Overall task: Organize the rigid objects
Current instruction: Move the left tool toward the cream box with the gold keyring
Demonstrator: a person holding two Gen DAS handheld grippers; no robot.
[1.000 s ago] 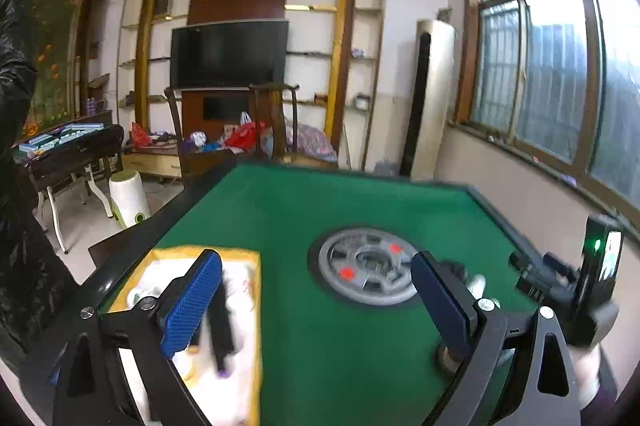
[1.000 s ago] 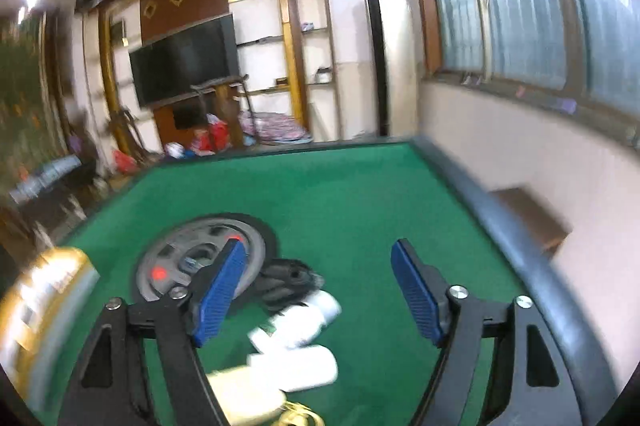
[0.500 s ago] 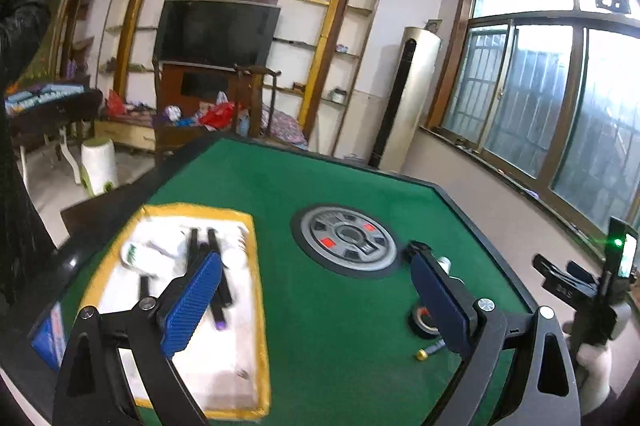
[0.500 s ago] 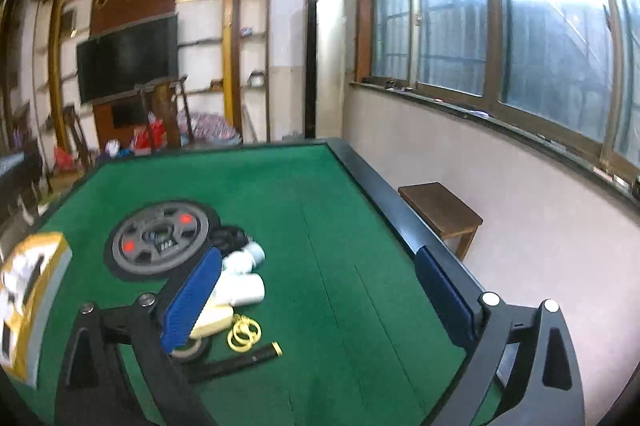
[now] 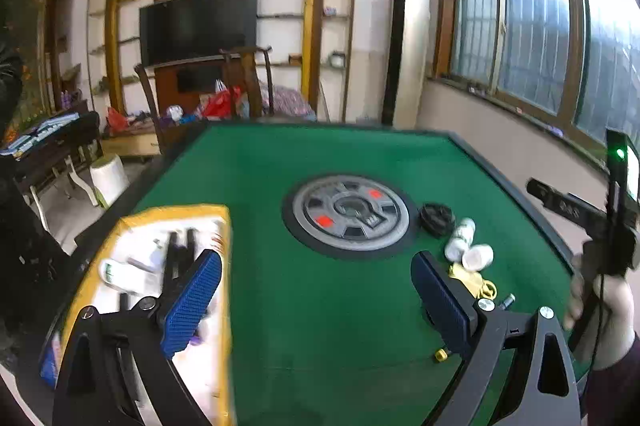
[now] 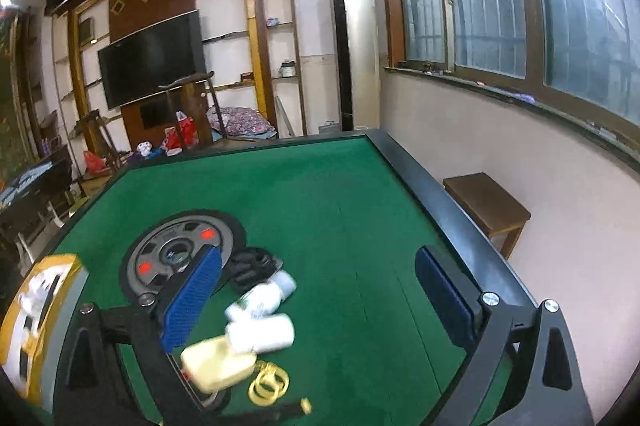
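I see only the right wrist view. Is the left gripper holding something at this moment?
Observer: No. The left gripper is open, with nothing between its fingers.
Operator: The yellow tray is blurred at my edge. What lies in it?
Observer: The yellow tray holds black pen-like sticks and a white item, also somewhat blurred here.
Operator: Where is the left gripper compared to it?
Observer: Its left finger overlaps the tray's near half in the picture.
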